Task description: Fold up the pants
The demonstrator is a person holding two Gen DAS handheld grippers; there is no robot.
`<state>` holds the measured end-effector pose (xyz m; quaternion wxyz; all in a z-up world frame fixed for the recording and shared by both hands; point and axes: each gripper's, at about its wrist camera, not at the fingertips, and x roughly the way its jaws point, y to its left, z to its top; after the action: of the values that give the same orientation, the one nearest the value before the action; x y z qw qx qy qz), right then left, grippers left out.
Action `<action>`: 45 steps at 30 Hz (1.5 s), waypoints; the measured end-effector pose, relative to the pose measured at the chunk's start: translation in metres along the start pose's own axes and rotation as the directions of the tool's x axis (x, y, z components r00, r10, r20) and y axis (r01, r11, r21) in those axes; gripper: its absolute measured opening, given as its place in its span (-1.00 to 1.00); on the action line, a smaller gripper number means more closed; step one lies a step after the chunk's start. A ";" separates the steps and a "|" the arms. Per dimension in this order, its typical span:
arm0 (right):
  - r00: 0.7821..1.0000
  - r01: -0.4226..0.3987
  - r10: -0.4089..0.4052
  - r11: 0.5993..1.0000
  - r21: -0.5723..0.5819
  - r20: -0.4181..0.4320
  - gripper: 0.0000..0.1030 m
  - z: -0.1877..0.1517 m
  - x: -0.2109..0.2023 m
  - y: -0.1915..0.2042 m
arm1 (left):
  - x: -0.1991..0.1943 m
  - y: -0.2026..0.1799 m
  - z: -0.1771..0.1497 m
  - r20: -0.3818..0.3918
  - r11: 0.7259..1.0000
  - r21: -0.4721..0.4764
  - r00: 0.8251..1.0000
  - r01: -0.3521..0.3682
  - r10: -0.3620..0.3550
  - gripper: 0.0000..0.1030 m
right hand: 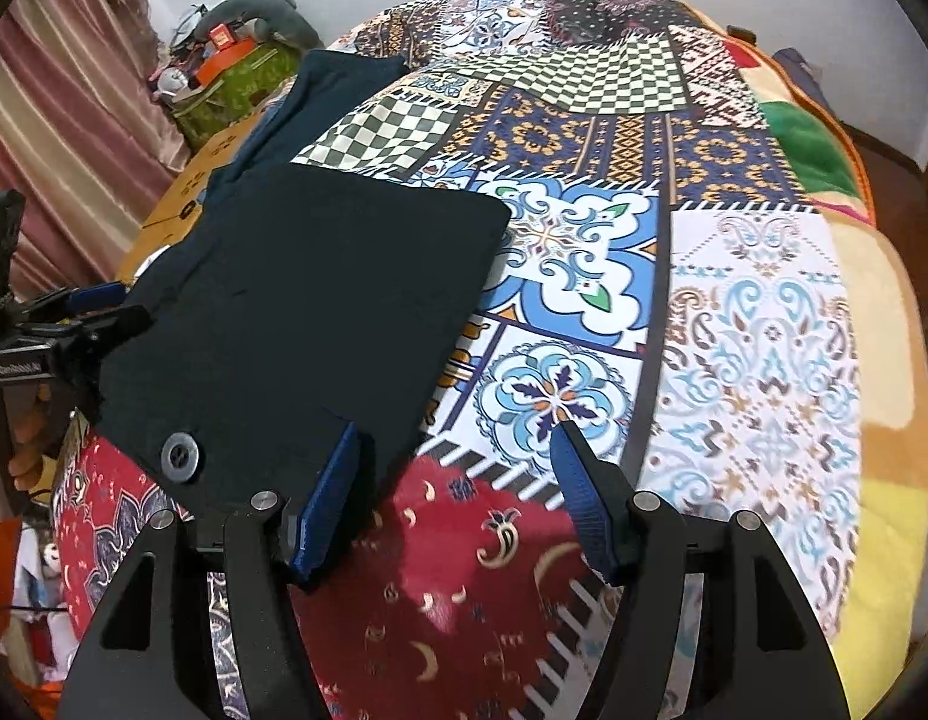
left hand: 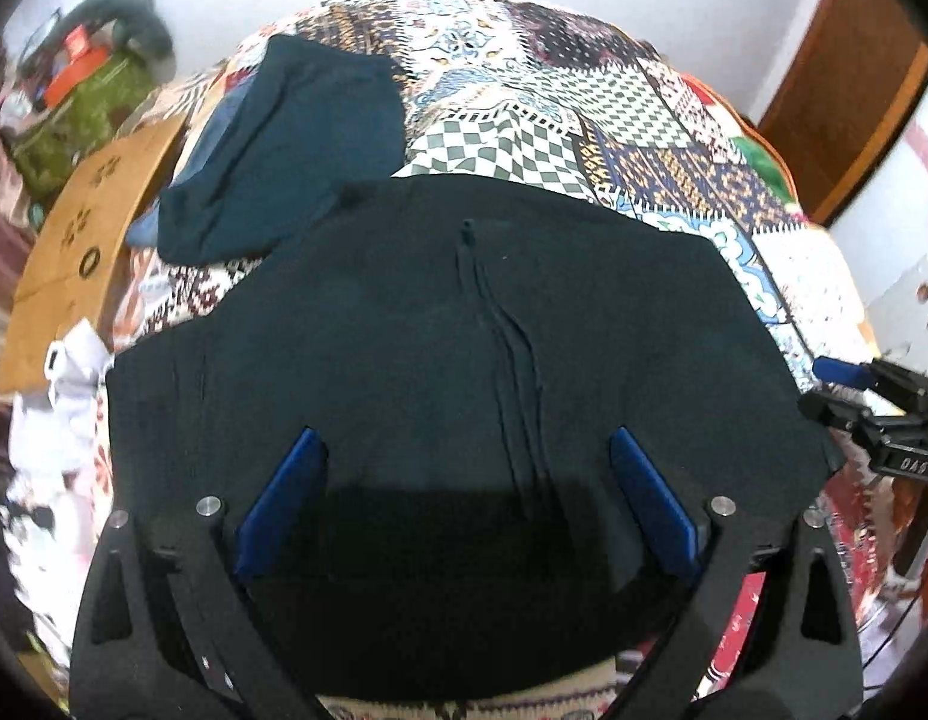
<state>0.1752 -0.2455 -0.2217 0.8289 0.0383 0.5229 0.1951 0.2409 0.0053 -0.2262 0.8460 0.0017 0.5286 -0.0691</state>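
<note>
A: Where were the pants point(left hand: 440, 324)?
B: Flat on the quilt point(right hand: 583, 252). Both claws, left point(left hand: 464, 498) and right point(right hand: 458, 498), gaped wide, holding nothing.
A: Handling?
B: Probably soft, limp, light; I'd pinch the near hem corners.
</note>
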 end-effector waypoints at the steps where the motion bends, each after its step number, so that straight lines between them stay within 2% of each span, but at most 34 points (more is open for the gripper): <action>1: 1.000 0.011 -0.011 1.000 -0.005 0.003 0.20 0.000 -0.002 0.001 | -0.002 0.001 -0.001 0.004 1.000 -0.008 1.000 0.003 -0.003 0.90; 6: 0.999 0.028 -0.027 0.999 -0.018 0.033 0.20 0.004 -0.018 0.010 | -0.034 0.014 -0.010 0.096 0.996 -0.028 0.992 -0.083 0.085 0.90; 9: 0.995 0.052 -0.048 0.998 -0.043 0.083 0.21 0.011 -0.032 0.021 | -0.058 0.034 -0.016 0.151 0.990 -0.084 0.981 -0.111 0.123 0.90; 12: 0.990 0.047 -0.037 0.997 -0.069 0.136 0.21 0.022 -0.047 0.035 | -0.079 0.061 -0.021 0.193 0.980 -0.160 0.970 -0.117 0.147 0.90; 16: 0.978 0.042 -0.016 0.992 -0.119 0.207 0.24 0.039 -0.059 0.064 | -0.105 0.105 -0.035 0.228 0.954 -0.286 0.960 -0.094 0.163 0.90; 20: 0.969 0.022 0.022 0.984 -0.175 0.246 0.25 0.052 -0.057 0.095 | -0.108 0.143 -0.051 0.199 0.920 -0.385 0.968 -0.068 0.155 0.90; 22: 0.969 0.003 0.045 0.981 -0.196 0.241 0.25 0.056 -0.050 0.107 | -0.102 0.162 -0.062 0.170 0.899 -0.436 0.978 -0.034 0.119 0.90; 26: 0.980 -0.011 0.060 0.968 -0.251 0.188 0.25 0.058 -0.017 0.132 | -0.082 0.179 -0.083 0.109 0.874 -0.486 0.993 0.013 0.047 0.90; 31: 0.994 -0.017 0.046 0.961 -0.275 0.100 0.25 0.050 0.019 0.147 | -0.052 0.189 -0.103 0.054 0.838 -0.537 0.995 0.098 -0.081 0.89; 33: 0.998 -0.010 0.030 0.955 -0.296 0.064 0.24 0.044 0.031 0.151 | -0.042 0.191 -0.109 0.039 0.817 -0.561 0.990 0.136 -0.138 0.86; 36: 0.997 -0.004 0.027 0.950 -0.312 0.069 0.24 0.038 0.033 0.153 | -0.031 0.194 -0.115 0.036 0.778 -0.595 0.974 0.202 -0.225 0.86; 39: 0.998 -0.035 0.048 0.957 -0.288 0.037 0.24 0.039 0.034 0.148 | -0.018 0.200 -0.122 0.053 0.717 -0.639 0.945 0.279 -0.321 0.86; 45: 0.997 -0.064 0.073 0.960 -0.273 0.024 0.23 0.036 0.037 0.147 | 0.001 0.214 -0.125 0.108 0.641 -0.685 0.918 0.347 -0.381 0.87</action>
<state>0.1794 -0.0921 -0.1974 0.8278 -0.0544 0.4753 0.2930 0.1548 0.2263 -0.2976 0.7407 -0.4185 0.5245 -0.0355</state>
